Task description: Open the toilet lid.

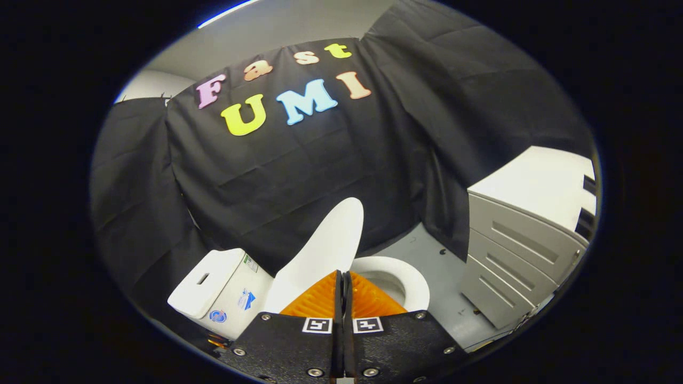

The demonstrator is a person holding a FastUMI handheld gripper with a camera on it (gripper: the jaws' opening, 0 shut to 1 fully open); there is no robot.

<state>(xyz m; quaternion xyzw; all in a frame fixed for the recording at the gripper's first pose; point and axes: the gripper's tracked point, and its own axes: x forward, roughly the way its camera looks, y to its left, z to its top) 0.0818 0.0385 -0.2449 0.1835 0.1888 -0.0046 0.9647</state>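
A white toilet stands just ahead of my fingers, with its tank (213, 285) off to the left. Its white lid (328, 245) is raised and leans back toward the tank. The seat ring (413, 280) and the open bowl show to the right of the lid. My gripper (343, 274) sits right in front of the lid's lower part, its two fingers pressed together with nothing visible between them. The fingers cover the lid's lower edge and the hinge.
A grey cabinet with drawers (520, 250) stands to the right of the toilet, with a strip of grey floor (445, 282) between them. Black cloth (320, 170) hangs behind and on both sides.
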